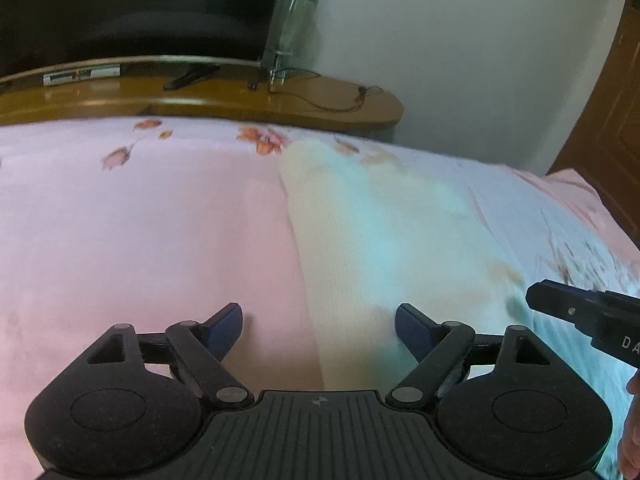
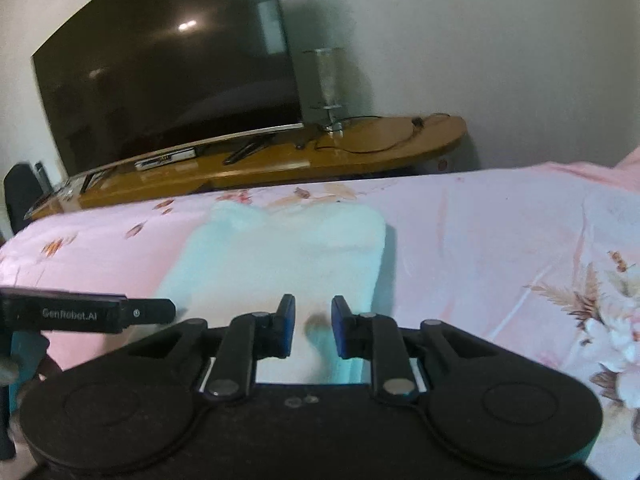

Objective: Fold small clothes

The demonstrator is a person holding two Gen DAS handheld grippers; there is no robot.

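Observation:
A small pale white-and-mint garment [image 1: 360, 240] lies flat as a long folded strip on the pink floral bedsheet [image 1: 140, 220]. My left gripper [image 1: 319, 320] hovers over its near left edge, wide open, with nothing between the blue pads. In the right wrist view the same garment [image 2: 280, 256] lies ahead of and beneath my right gripper [image 2: 313, 320]. Its blue pads stand a narrow gap apart, and only cloth lying below shows through that gap. The left gripper's side [image 2: 152, 312] pokes in from the left there. A finger of the right gripper [image 1: 560, 304] shows at the left wrist view's right edge.
Beyond the bed's far edge stands a low wooden TV stand [image 2: 360, 148] with a large dark television [image 2: 168, 80], a clear glass cylinder [image 2: 328, 80], cables and a remote. A brown door [image 1: 616, 120] is at the right. The bedsheet [image 2: 500, 240] spreads wide to the right.

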